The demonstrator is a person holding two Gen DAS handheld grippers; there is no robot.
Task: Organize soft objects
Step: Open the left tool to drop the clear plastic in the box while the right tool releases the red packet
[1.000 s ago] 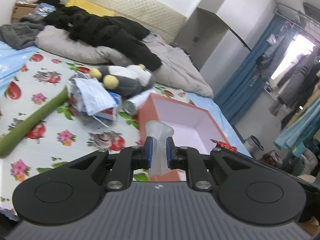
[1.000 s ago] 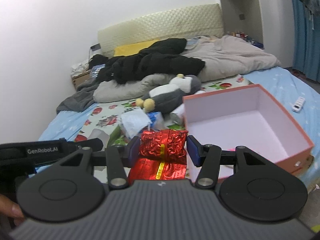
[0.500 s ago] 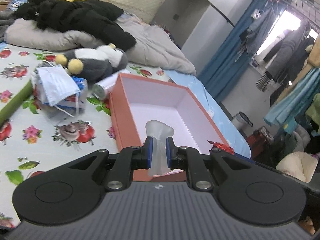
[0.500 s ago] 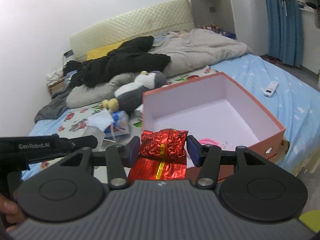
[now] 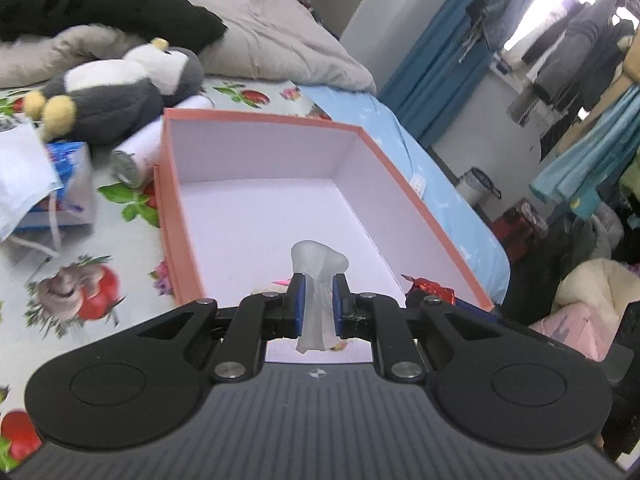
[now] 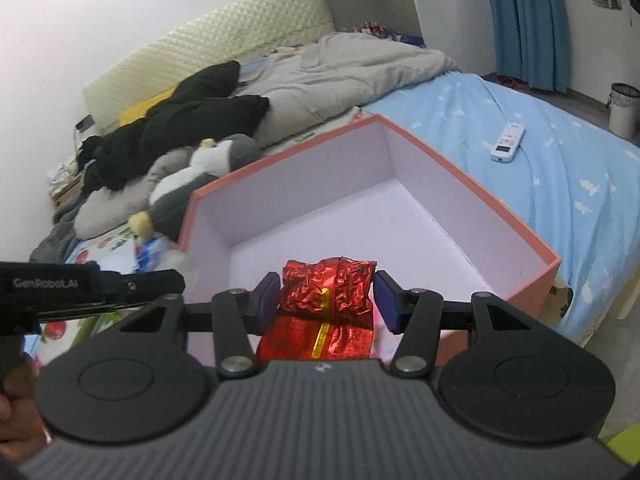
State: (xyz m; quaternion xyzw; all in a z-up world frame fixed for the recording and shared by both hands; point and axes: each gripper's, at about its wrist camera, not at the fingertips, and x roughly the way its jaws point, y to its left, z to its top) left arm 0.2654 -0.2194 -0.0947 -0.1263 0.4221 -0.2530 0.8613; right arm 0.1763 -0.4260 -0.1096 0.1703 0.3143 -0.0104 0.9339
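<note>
**Both loads over the box, release pending**

Now, left wrist view: the left gripper (image 5: 319,300) is clamped on a pale translucent soft piece (image 5: 318,276), which stands up between the blue pads at lower centre. Behind it the orange box (image 5: 404,184) fills mid-frame, its white floor nearly bare. At upper left, a plush penguin (image 5: 116,88) lies on the floral sheet (image 5: 60,264), touching the box's far left corner region.

Right wrist view: the right gripper (image 6: 326,300) is clamped on a crinkled red foil packet (image 6: 328,292) at lower centre, box interior directly beyond. A white remote (image 6: 508,142) lies at upper right on the blue sheet (image 6: 560,168).

We judge the step is depositing. To do it well, we should carry each load clear past the near wall, lower toward the floor, then part the jaws one side at a time, so neither piece catches the rim.
</note>
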